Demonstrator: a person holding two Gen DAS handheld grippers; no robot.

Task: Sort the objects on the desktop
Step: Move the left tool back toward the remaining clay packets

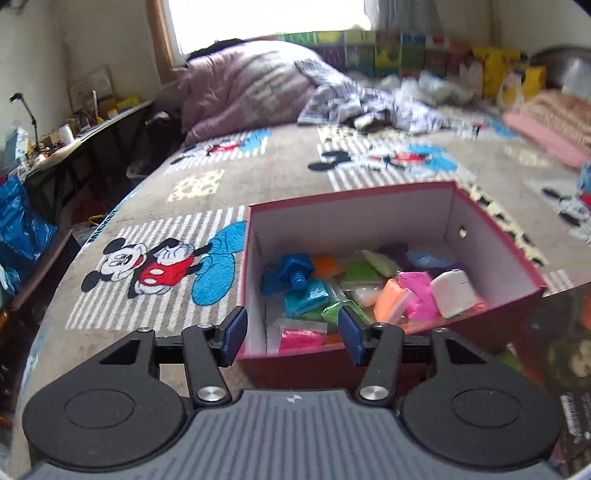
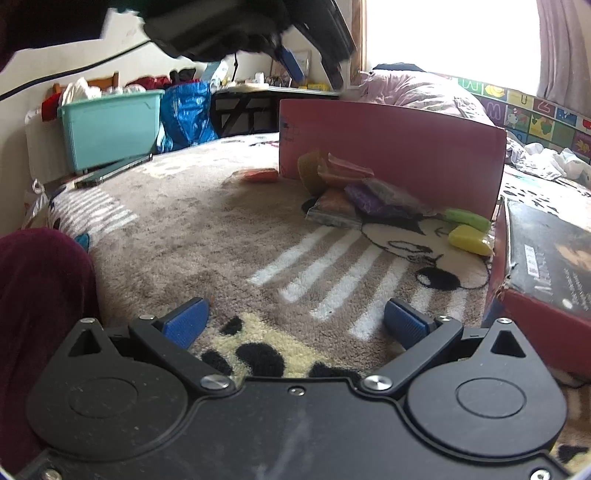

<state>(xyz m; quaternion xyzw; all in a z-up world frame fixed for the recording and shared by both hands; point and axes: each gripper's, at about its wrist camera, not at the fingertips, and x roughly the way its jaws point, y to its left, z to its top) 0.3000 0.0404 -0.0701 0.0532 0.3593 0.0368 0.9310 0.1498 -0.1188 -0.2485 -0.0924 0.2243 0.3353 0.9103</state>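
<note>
A red cardboard box [image 1: 495, 236] sits on the Mickey Mouse blanket and holds several coloured clay packets, a blue toy bolt [image 1: 291, 271] and a white block [image 1: 454, 293]. My left gripper [image 1: 291, 334] is open and empty above the box's near wall. In the right wrist view the box's red side [image 2: 391, 147] stands ahead, with loose packets against it: orange [image 2: 334, 201], purple [image 2: 365, 201], green [image 2: 467, 218], yellow [image 2: 469, 240] and a red-orange one [image 2: 260, 174]. My right gripper [image 2: 295, 323] is open and empty, low over the blanket, short of the packets.
The box lid [image 2: 546, 254], dark-printed with a red rim, lies to the right. The left gripper hangs overhead at the top of the right wrist view [image 2: 236, 29]. A teal bin [image 2: 110, 125] and a blue bag [image 2: 186, 110] stand beyond the bed's edge. Bedding [image 1: 251, 85] is piled at the back.
</note>
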